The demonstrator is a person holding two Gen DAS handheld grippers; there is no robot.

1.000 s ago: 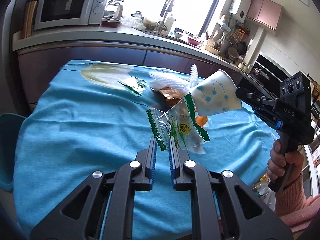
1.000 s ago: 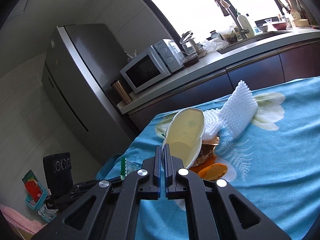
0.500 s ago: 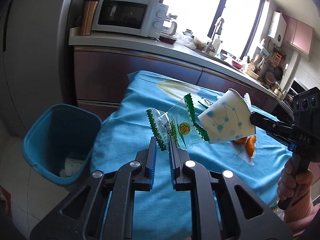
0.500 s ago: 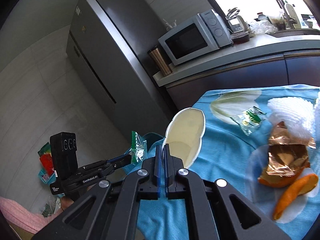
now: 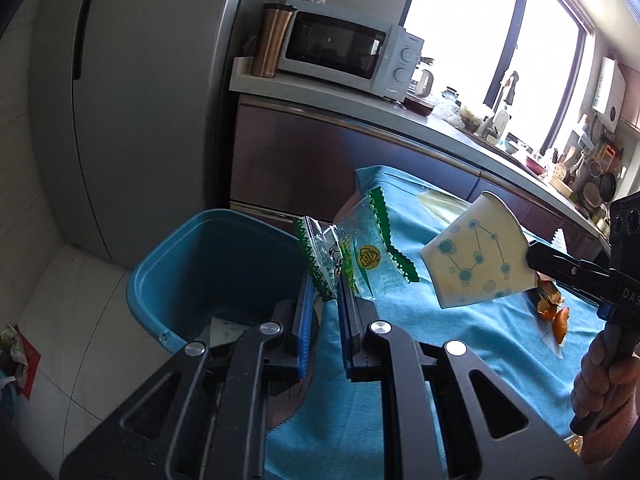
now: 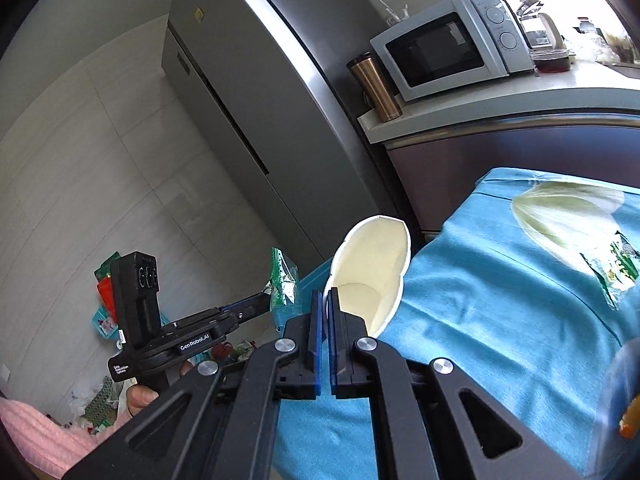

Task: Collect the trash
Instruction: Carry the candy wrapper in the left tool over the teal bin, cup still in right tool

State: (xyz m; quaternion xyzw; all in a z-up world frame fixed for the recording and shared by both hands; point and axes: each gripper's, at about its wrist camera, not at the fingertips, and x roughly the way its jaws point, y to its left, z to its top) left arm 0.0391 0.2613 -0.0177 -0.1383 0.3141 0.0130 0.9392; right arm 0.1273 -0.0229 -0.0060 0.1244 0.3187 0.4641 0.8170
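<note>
My left gripper [image 5: 325, 288] is shut on a clear plastic wrapper with green zigzag edges [image 5: 360, 252] and holds it above the near rim of a blue trash bin [image 5: 208, 264] standing on the floor beside the table. The wrapper also shows in the right wrist view [image 6: 283, 284]. My right gripper [image 6: 325, 300] is shut on the rim of a squashed paper cup [image 6: 372, 268], white with blue dots [image 5: 476, 258], held over the table's left edge, just right of the bin.
The table has a blue cloth [image 5: 460, 344]. Orange peel [image 5: 554, 312] and another green wrapper [image 6: 612, 272] lie on it. A steel fridge [image 5: 132, 100] stands behind the bin. A counter with a microwave [image 5: 344, 48] and a copper tumbler [image 5: 272, 40] runs behind the table.
Both grippers have swung left from over the table toward the blue bin, each still holding its piece. The left gripper's wrapper is now above the bin's rim.
</note>
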